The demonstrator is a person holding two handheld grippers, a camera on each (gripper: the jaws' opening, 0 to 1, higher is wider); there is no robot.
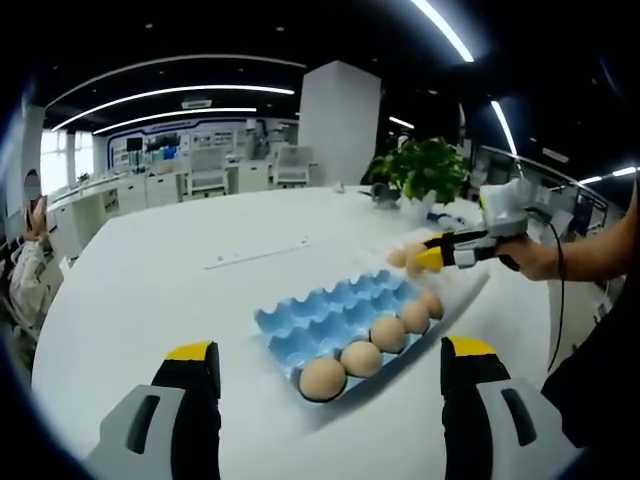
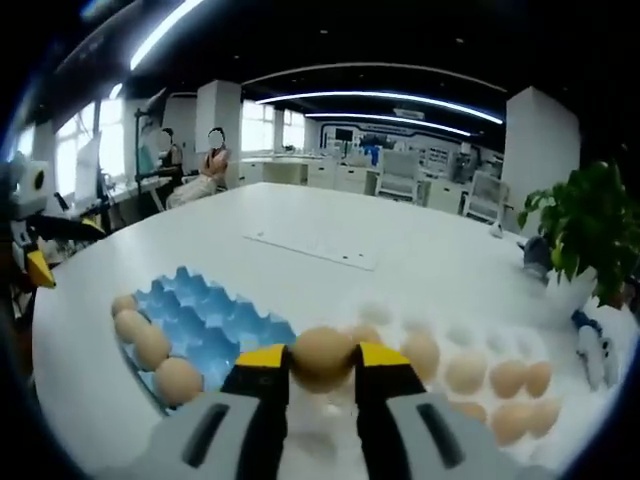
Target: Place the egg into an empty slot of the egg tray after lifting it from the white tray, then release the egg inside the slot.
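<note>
My right gripper [image 2: 320, 365] is shut on a tan egg [image 2: 320, 355], held just above the seam between the blue egg tray [image 2: 215, 320] and the white tray [image 2: 455, 335]. Several eggs fill the blue tray's outer row [image 2: 152, 347]; its other slots are bare. The white tray holds several more eggs [image 2: 470, 372]. In the left gripper view, my left gripper [image 1: 330, 350] stands open in front of the blue egg tray [image 1: 330, 310], nothing between its jaws. The right gripper [image 1: 425, 258] reaches in from the right past the tray, with a hand [image 1: 530, 258] on it.
Both trays lie on a big white table [image 1: 180, 280]. A potted plant [image 2: 590, 230] stands at the table's far side, also in the left gripper view [image 1: 425, 170]. The left gripper [image 2: 30, 255] shows at the left edge. People sit in the background [image 2: 205, 165].
</note>
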